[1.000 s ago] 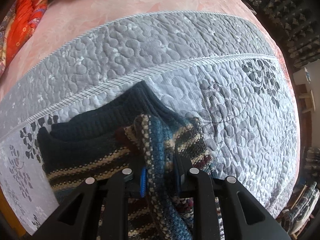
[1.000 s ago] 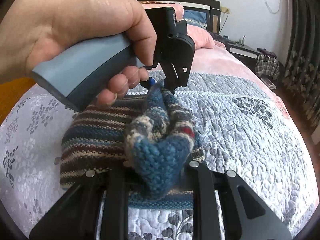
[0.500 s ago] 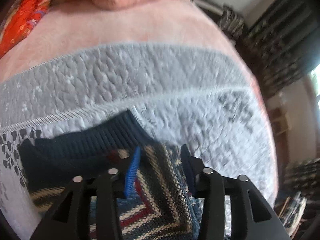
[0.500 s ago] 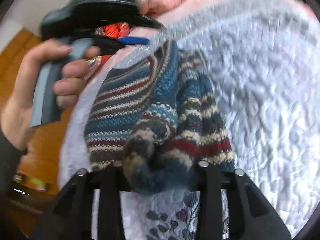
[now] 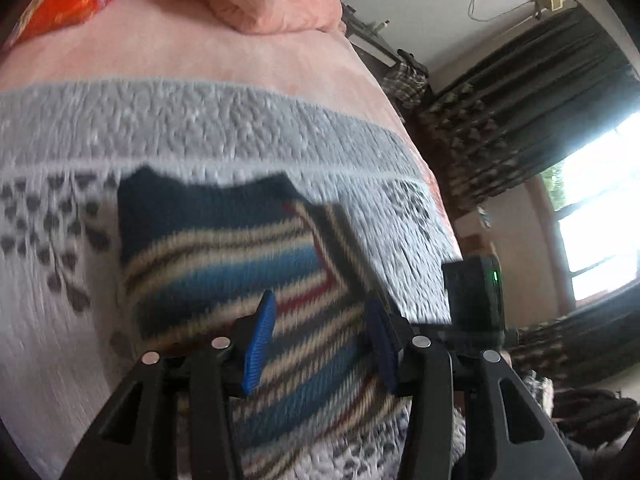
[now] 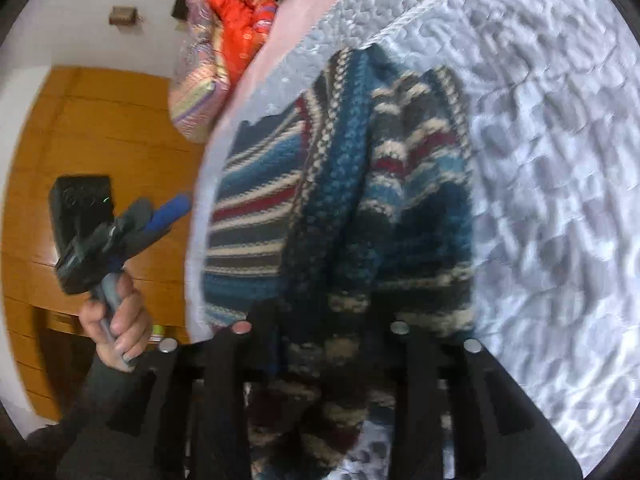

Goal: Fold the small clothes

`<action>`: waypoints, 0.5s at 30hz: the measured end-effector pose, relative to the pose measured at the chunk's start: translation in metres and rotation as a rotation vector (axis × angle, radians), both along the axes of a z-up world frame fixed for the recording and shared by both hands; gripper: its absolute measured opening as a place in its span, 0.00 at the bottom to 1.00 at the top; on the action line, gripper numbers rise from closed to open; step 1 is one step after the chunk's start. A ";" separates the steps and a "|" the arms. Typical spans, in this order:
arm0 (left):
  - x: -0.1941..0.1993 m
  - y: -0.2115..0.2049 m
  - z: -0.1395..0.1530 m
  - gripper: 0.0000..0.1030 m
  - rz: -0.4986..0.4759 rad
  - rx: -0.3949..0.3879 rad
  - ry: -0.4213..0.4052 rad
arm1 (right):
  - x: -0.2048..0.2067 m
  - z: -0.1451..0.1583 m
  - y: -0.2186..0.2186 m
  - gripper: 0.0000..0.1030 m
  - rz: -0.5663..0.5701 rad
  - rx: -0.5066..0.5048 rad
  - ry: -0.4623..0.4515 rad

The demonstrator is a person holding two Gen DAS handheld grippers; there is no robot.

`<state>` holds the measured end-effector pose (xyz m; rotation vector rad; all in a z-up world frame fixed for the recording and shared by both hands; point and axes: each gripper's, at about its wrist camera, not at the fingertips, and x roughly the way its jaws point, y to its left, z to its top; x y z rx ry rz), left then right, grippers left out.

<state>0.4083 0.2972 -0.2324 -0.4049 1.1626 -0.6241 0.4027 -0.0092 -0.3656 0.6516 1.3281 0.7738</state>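
A striped knit sweater point(image 5: 224, 248) in blue, cream and dark red lies on the grey quilted bedspread point(image 5: 200, 132), its dark navy ribbed edge at the far side. My left gripper point(image 5: 320, 336) hovers over it, open, with nothing between its blue pads point(image 5: 260, 332). In the right wrist view the left gripper point(image 6: 160, 216) sits off the sweater's left edge, held by a hand. My right gripper point(image 6: 320, 320) is shut on a thick bunched fold of the sweater point(image 6: 344, 184), which hides its fingertips. The view is motion-blurred.
A pink blanket point(image 5: 192, 48) and pink pillow point(image 5: 256, 4) lie beyond the quilt, with an orange-red bundle point(image 6: 240, 28) at the bed's head. A wooden cabinet point(image 6: 100, 128) stands beside the bed. Dark curtains point(image 5: 520, 120) and a bright window point(image 5: 600, 216) are to the right.
My left gripper has opened, let go of the sweater fold and drawn back to the left. The right gripper still holds the bunched fold and has swung round with it.
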 end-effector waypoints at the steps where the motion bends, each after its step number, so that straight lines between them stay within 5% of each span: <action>1: -0.006 0.002 -0.003 0.45 -0.015 -0.017 0.008 | -0.002 0.005 -0.004 0.22 -0.007 -0.004 -0.016; 7: -0.023 -0.004 -0.019 0.45 -0.092 -0.085 0.025 | -0.013 -0.005 -0.035 0.23 -0.084 0.001 0.005; 15: -0.011 -0.007 -0.062 0.45 -0.067 -0.122 0.121 | -0.039 0.014 -0.054 0.50 -0.110 0.009 -0.031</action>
